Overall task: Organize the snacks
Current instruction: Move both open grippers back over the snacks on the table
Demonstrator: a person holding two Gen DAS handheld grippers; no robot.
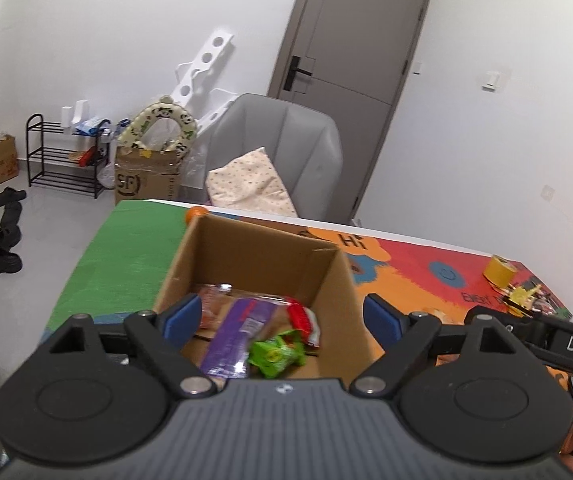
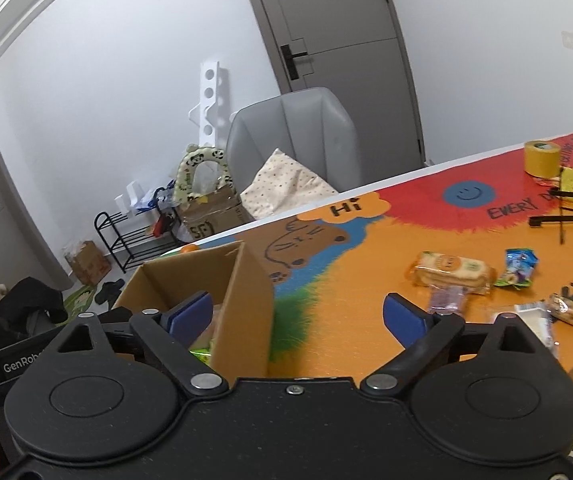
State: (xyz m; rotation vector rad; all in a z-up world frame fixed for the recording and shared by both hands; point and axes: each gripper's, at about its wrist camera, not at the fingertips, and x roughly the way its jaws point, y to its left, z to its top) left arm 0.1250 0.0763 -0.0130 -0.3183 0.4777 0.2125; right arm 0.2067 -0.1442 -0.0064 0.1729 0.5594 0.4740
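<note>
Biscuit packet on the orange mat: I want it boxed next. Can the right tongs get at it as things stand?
Probably yes. The right tongs are open and empty, and the biscuit packet lies ahead, nothing on top.

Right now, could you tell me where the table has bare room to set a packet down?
Bare mat lies between the cardboard box and the biscuit pack, and on the green stretch left of the box. It is crowded near the tape roll.

cardboard box (image 1: pixel 254 264): open, upright, near the table's left edge
inside: purple packet (image 1: pixel 234 336), green packet (image 1: pixel 276 354), red packet (image 1: pixel 304 320)
loose on the table's right side: cracker pack (image 2: pixel 452 270), blue packet (image 2: pixel 518 266)
</note>
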